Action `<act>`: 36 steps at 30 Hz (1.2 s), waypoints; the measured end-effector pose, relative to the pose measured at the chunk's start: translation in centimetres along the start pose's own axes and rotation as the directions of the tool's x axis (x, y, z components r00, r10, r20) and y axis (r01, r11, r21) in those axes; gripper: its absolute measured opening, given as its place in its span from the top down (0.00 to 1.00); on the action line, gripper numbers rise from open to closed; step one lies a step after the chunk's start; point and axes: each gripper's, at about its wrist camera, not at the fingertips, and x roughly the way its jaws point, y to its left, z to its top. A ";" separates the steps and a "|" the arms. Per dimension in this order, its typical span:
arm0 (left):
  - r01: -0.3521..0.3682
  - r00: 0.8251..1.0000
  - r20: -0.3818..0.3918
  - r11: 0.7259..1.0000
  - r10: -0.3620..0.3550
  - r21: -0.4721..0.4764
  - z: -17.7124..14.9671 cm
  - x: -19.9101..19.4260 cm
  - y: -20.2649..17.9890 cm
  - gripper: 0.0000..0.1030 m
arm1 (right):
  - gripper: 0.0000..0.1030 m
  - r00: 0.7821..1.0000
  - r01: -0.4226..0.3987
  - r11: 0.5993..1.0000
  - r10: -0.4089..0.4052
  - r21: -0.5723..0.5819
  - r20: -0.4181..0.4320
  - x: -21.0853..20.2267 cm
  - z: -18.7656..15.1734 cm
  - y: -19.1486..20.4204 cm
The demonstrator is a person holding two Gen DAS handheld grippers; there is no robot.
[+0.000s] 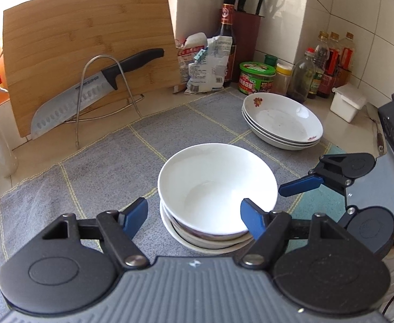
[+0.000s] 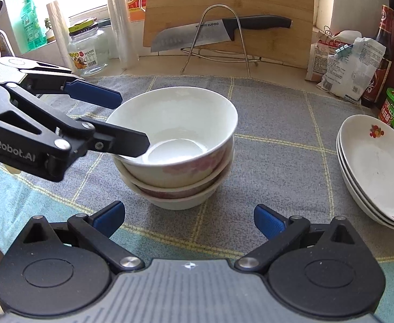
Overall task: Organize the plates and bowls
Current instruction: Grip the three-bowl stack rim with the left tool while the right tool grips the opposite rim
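Observation:
Three white bowls (image 1: 218,185) (image 2: 175,140) are stacked on a grey checked cloth (image 1: 89,175), the top one sitting slightly tilted. My left gripper (image 1: 194,215) (image 2: 133,122) is open and straddles the top bowl's rim. One finger (image 2: 126,140) reaches inside the bowl and the other (image 2: 94,94) stays outside, with daylight between pads and rim. My right gripper (image 2: 190,218) is open and holds nothing, just short of the bowl stack. One of its fingers (image 1: 302,184) shows beside the bowls. A stack of three shallow flower-printed plates (image 1: 283,123) (image 2: 377,169) rests to the right.
At the back, a bamboo cutting board (image 1: 89,53) leans against the wall with a large knife (image 1: 89,94) on a wire rack. Sauce bottles (image 1: 328,62), a green-lidded jar (image 1: 256,78), bags (image 1: 210,62) and a white box (image 1: 347,102) crowd the back right corner. A glass jar (image 2: 89,51) stands back left.

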 end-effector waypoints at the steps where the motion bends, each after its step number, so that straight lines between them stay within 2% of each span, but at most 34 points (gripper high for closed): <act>1: -0.013 1.000 0.012 1.000 0.013 -0.017 0.0 -0.5 0.0 0.21 | 0.00 1.000 -0.012 1.000 0.013 -0.010 0.001 0.1 0.0 -0.2; 3: -0.040 0.998 0.039 0.998 0.042 -0.052 -0.3 -1.5 0.0 0.14 | 0.00 1.000 -0.028 0.999 0.028 -0.033 -0.001 0.3 0.0 -0.6; 6: -0.077 0.995 0.055 0.992 0.083 -0.100 -1.1 -2.7 -0.1 0.09 | 0.00 0.999 -0.046 0.996 0.045 -0.072 -0.012 1.0 0.0 -1.3; 10: -0.122 0.992 0.008 0.983 0.124 -0.139 -2.8 -2.9 -0.2 0.07 | 0.00 0.998 -0.059 0.992 0.056 -0.108 -0.032 2.0 0.0 -2.0; 15: -0.128 0.991 -0.052 0.980 0.122 -0.149 -5.0 -0.8 0.2 0.07 | 0.00 0.998 -0.042 0.989 0.035 -0.141 -0.052 3.0 -0.3 -2.2; 22: -0.079 0.993 -0.087 0.996 0.074 -0.050 -5.9 3.4 0.4 0.07 | 0.00 0.997 -0.003 0.987 -0.010 -0.162 -0.080 4.0 -0.1 -2.6; 25: -0.024 0.996 -0.087 1.000 0.025 0.014 -5.9 4.6 0.3 0.07 | 0.00 0.997 -0.009 0.986 -0.005 -0.169 -0.082 4.2 0.1 -2.6; 28: 0.028 0.994 -0.103 0.997 -0.021 0.075 -5.9 5.6 0.2 0.06 | 0.00 0.996 -0.019 0.983 0.004 -0.183 -0.084 4.3 0.2 -2.6; 30: 0.040 0.995 -0.099 0.991 -0.027 0.129 -5.8 6.0 -0.1 0.04 | 0.00 0.996 -0.029 0.981 0.013 -0.193 -0.083 4.2 0.2 -2.7; 31: 0.050 0.994 -0.104 0.988 -0.036 0.143 -5.8 6.1 -0.1 0.01 | 0.00 0.996 -0.032 0.980 0.016 -0.198 -0.082 4.2 0.2 -2.7; 36: 0.075 0.995 -0.080 0.981 -0.062 0.178 -5.8 6.5 -0.1 0.00 | 0.00 0.996 -0.069 0.968 0.053 -0.240 -0.075 4.3 0.2 -2.9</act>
